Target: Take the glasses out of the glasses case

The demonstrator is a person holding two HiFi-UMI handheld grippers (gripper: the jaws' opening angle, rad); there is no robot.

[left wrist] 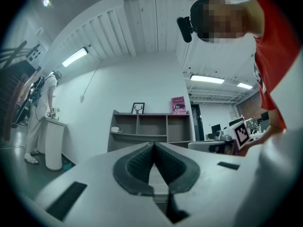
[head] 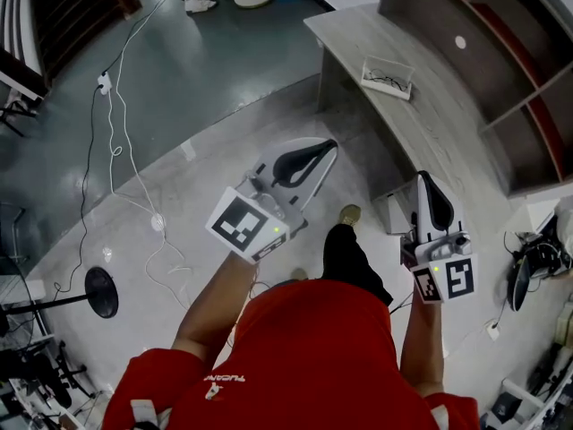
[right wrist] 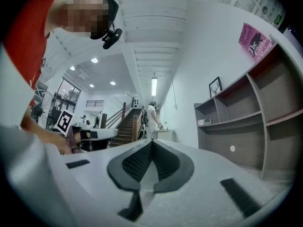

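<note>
Head view has the left gripper [head: 329, 145] and right gripper [head: 423, 177], jaws closed on nothing, aimed toward the glasses case [head: 388, 77] on the tabletop [head: 448, 124], seemingly lined up for an approach.

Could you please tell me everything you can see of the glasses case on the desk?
The glasses case is a small, pale, rectangular box lying flat on the grey wood-grain desk, a little askew to its edge. It looks open: dark, thin-rimmed glasses show inside it. Only the desk and the glasses touch it.
</note>
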